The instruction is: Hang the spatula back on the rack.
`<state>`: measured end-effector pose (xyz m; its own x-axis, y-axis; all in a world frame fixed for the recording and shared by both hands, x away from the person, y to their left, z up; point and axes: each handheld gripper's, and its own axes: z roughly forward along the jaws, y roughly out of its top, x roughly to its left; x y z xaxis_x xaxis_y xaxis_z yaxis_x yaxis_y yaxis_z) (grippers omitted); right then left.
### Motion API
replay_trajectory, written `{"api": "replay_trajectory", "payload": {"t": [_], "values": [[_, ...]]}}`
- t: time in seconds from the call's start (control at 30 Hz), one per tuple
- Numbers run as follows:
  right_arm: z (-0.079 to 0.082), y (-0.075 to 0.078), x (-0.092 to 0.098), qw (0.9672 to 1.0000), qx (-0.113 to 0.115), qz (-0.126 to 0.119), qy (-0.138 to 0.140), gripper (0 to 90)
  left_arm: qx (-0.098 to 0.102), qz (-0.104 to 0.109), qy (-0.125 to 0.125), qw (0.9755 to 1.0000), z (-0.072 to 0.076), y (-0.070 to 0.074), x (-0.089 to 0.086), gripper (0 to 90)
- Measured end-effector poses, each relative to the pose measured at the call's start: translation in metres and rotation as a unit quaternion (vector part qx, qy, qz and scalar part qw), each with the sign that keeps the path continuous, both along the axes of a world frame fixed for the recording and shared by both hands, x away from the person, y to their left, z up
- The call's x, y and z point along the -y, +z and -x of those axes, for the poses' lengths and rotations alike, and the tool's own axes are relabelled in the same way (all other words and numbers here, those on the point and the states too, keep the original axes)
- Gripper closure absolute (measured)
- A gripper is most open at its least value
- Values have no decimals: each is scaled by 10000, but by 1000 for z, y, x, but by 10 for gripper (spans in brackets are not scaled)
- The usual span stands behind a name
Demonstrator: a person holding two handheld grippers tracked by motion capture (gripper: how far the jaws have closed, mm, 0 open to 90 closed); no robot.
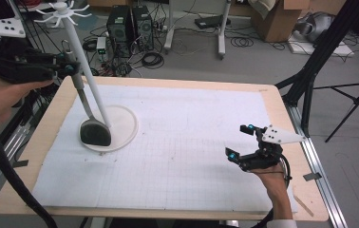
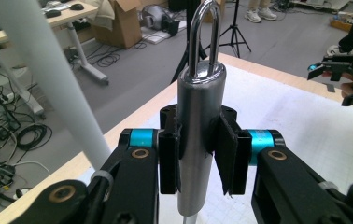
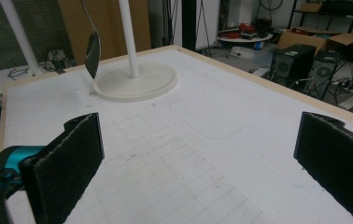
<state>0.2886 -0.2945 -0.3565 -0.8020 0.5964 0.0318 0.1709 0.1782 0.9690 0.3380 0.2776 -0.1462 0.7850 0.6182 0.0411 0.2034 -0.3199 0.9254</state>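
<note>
We see a silver-handled spatula point(image 1: 79, 84) with a dark head over the white stand base point(image 1: 125, 124), black fingers point(image 2: 167, 161) with teal joints, a white faintly gridded mat point(image 1: 192, 147) beside that base, pale wood counter point(image 1: 282, 102) edging.

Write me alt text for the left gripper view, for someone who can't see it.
The left tongs are clamped on the steel handle of a kitchen utensil, whose hanging loop stands upright above the pads. A white stand pole slants past on the left, and the right tongs rest far off over the white-covered table.
</note>
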Motion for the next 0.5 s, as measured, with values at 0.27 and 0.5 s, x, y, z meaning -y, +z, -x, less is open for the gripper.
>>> {"api": "replay_trajectory", "payload": {"t": [0.27,0.5], "values": [[0,0,-1,10000,-12,31,3,3,14,-23,73,10000,-5,4,-4,724],[0,0,0,10000,-18,37,12,2,35,-38,145,9999,-7,7,-7,724]]}}
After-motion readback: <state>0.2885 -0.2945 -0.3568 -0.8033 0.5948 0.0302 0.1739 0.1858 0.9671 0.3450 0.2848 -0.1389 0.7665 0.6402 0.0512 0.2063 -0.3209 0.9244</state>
